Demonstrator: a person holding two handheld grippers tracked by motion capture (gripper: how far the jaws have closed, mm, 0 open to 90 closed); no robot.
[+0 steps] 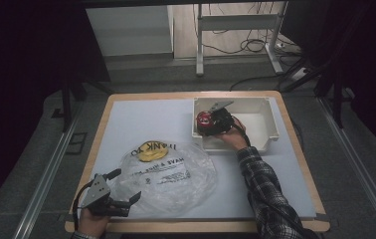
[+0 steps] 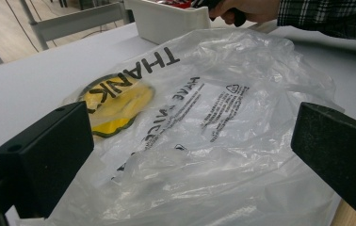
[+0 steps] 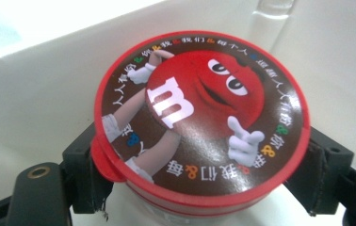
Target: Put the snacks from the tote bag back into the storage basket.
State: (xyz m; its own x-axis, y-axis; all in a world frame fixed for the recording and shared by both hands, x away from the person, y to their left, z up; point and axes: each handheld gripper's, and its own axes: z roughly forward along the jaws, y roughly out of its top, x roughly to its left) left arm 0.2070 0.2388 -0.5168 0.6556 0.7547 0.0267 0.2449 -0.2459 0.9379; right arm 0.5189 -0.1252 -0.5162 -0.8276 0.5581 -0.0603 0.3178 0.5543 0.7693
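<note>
Right gripper view: a red-lidded candy tub (image 3: 199, 117) was seen clamped between the right gripper (image 3: 199, 188) fingers inside the white bin (image 3: 35, 94), lid up. The left gripper (image 2: 190, 165) was held released, the plastic bag (image 2: 223, 122) lying just ahead, apparently untouched.

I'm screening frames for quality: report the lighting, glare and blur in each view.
High view: table lit, surroundings dark, fine detail soft. Left gripper view: bag sharp with glossy highlights, near jaws blurred. Right gripper view: lid sharp with slight sheen, bin wall bright, nearly washed out.
</note>
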